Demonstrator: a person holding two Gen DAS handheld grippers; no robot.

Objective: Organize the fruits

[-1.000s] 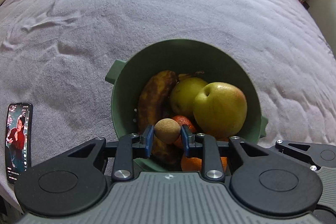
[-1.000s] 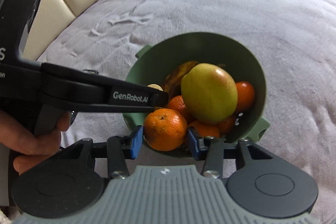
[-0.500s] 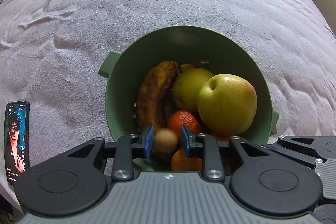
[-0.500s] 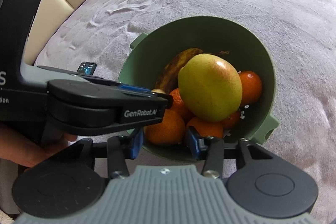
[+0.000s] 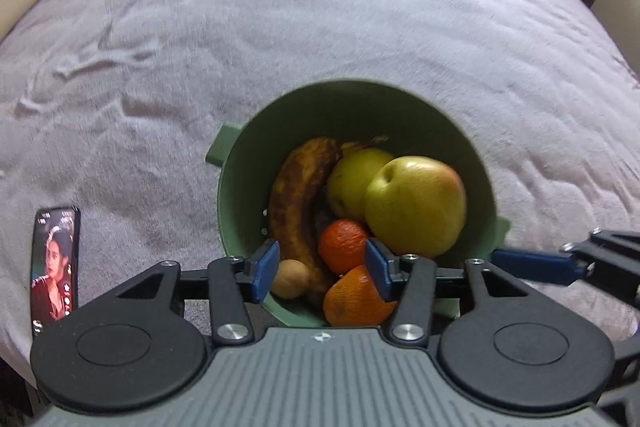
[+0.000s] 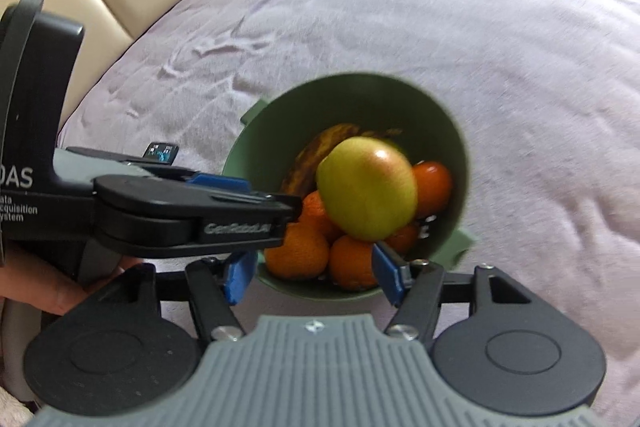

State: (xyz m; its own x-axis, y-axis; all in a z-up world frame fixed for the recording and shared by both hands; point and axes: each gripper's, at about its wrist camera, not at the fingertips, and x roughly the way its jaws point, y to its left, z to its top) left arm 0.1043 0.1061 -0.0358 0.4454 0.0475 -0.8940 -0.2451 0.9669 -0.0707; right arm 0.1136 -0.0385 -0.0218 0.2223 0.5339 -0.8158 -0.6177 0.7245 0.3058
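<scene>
Fruit fills the green bowl [image 5: 352, 107], which sits on the grey bedspread [image 5: 280, 7]. We see a browned banana [image 5: 298, 195], two yellow-green apples, the front one [image 5: 416, 205] partly covering the rear one [image 5: 354, 179], and several oranges.

Hidden or unclear:
- Our left gripper body cuts off the bowl's near rim.
- In the right wrist view, the left gripper [image 6: 276, 215] crosses the bowl's left side and covers the small brown fruit [image 5: 290, 279]; the front apple hides most of the banana.
- Both views are slightly blurred.
- A phone [image 5: 54, 267] lies at the left edge of the bedspread, its screen lit.

Changes from the earlier frames:
- Left gripper [image 5: 320, 267]: jaws have just been opening. The small brown fruit, pinched a second ago, now lies in the bowl beside the left pad, free of any grip.
- Right gripper [image 6: 312, 275]: jaws have just been opening. The orange [image 6: 296, 253] it clamped now rests in the bowl, with nothing between the pads.
</scene>
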